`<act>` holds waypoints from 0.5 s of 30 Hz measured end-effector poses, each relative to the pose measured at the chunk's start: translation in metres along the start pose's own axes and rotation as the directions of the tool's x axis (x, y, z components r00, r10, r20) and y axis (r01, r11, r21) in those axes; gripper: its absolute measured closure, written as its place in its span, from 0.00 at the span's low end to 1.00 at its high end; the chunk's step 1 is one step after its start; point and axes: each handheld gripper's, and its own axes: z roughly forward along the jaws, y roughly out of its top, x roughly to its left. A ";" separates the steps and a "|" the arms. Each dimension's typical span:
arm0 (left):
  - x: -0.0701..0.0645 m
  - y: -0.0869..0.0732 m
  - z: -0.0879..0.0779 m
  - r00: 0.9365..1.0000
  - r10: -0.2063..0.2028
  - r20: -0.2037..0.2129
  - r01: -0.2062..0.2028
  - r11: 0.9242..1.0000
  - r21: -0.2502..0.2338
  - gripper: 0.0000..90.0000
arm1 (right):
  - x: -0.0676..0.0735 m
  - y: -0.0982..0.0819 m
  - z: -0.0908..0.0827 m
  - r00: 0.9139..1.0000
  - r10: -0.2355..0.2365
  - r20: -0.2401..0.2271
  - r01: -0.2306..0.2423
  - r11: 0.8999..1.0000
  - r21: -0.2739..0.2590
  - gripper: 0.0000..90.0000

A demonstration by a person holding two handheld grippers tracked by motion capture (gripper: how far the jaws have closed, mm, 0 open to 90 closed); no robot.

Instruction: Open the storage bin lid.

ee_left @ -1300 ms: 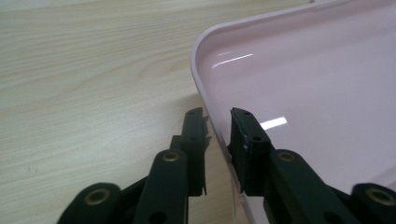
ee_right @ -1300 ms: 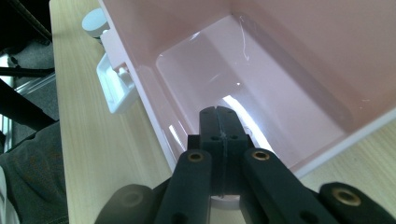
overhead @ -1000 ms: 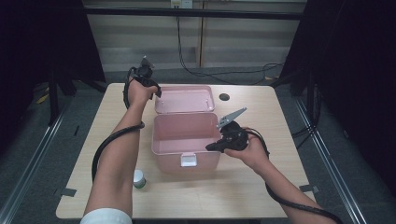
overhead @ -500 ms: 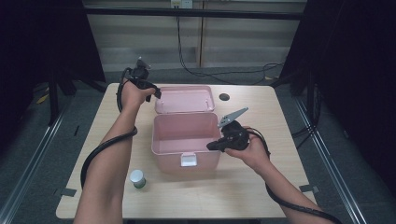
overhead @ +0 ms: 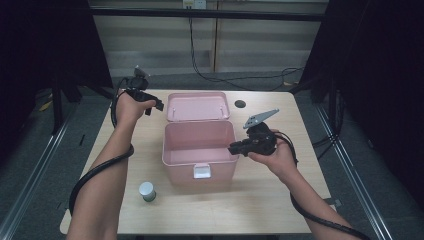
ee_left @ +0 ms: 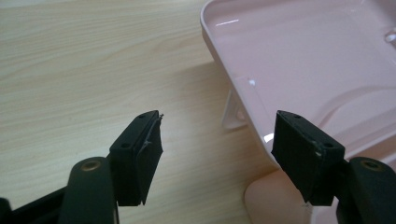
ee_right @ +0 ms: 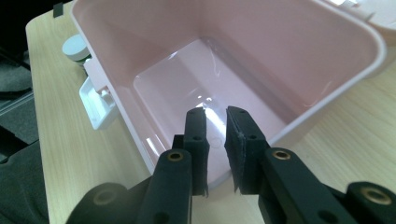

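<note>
Pink box (overhead: 199,150) stood mid worktop (overhead: 280,200), lid (overhead: 197,106) laid open at far side. Left gripper (overhead: 152,103), jaws just opening wide, empty, was just left of lid. Right gripper (ee_right: 216,140), jaws just parting slightly, nothing between, was over box's right rim (ee_right: 327,88); it could catch that rim & drag the box.

The high view is looking forward and down over the whole table (overhead: 280,210). The left gripper view is sitting close beside the open lid (ee_left: 327,60), while the right gripper view is peering closely into the pink box (ee_right: 243,60), which the high view is sharing.
</note>
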 end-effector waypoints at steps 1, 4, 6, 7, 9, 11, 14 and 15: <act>0.000 -0.002 -0.002 1.000 0.005 -0.003 -0.005 1.000 0.005 0.36 | 0.000 0.000 -0.003 1.000 0.004 0.005 -0.004 1.000 -0.006 0.85; 0.001 -0.007 -0.005 1.000 0.009 -0.003 -0.009 1.000 0.009 0.35 | -0.001 -0.001 -0.010 1.000 0.009 0.030 -0.009 1.000 -0.017 0.80; 0.002 -0.011 -0.007 1.000 0.012 -0.004 -0.012 1.000 0.012 0.34 | -0.002 -0.003 -0.014 0.999 0.018 0.036 -0.017 1.000 -0.020 0.78; 0.002 -0.013 -0.009 1.000 0.010 -0.001 -0.010 1.000 0.011 0.34 | -0.003 -0.004 -0.015 0.999 0.022 0.041 -0.022 1.000 -0.021 0.77; 0.003 -0.017 -0.011 1.000 0.017 0.004 -0.017 1.000 0.015 0.34 | -0.005 -0.008 -0.019 0.998 0.034 0.052 -0.033 0.999 -0.026 0.75; 0.004 -0.021 -0.013 1.000 0.007 0.008 -0.007 1.000 0.014 0.33 | -0.007 -0.012 -0.024 0.997 0.050 0.062 -0.048 0.998 -0.032 0.72; 0.006 -0.027 -0.015 1.000 0.006 0.012 -0.006 1.000 0.021 0.33 | -0.012 -0.019 -0.028 0.995 0.068 0.078 -0.065 0.997 -0.037 0.68; 0.007 -0.029 -0.016 1.000 0.009 0.013 -0.009 1.000 0.022 0.33 | -0.013 -0.022 -0.028 0.994 0.078 0.083 -0.075 0.997 -0.035 0.67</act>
